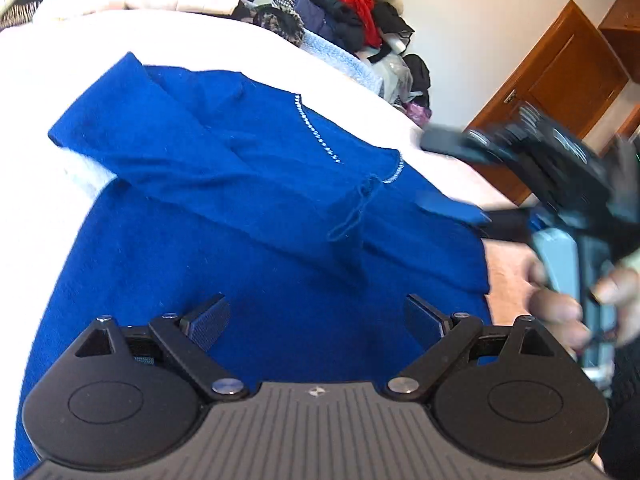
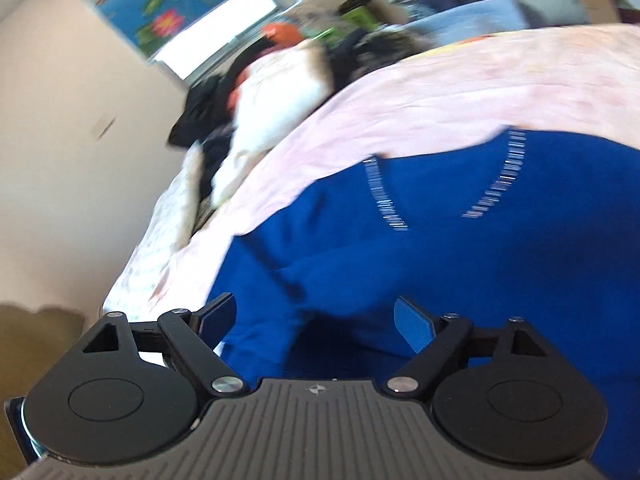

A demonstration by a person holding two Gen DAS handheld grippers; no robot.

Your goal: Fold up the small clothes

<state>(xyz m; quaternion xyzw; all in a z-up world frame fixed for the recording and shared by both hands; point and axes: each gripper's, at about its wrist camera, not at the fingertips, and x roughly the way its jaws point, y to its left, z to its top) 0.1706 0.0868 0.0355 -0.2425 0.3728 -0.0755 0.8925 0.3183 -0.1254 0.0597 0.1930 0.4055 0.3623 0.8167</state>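
Currently, in the left wrist view, the left tool hangs over the blue garment with its pads spread wide and nothing between them. The garment lies on the pale pink bed cover, which gives a broad, flat surface for folding. One sleeve is laid across the body of the garment, so a first fold appears to be in place. At the right edge, a hand holds the right tool, which is blurred and raised beside the garment. A heap of other clothes sits beyond the bed, well apart from the work.

In the right wrist view, the right tool also has its pads well apart, with blue fabric visible below the gap but not pinched. The blue garment fills the lower right, its rhinestone trim marking the neckline. Both tools being free suggests the next step calls for a fresh grasp at an edge of the garment.
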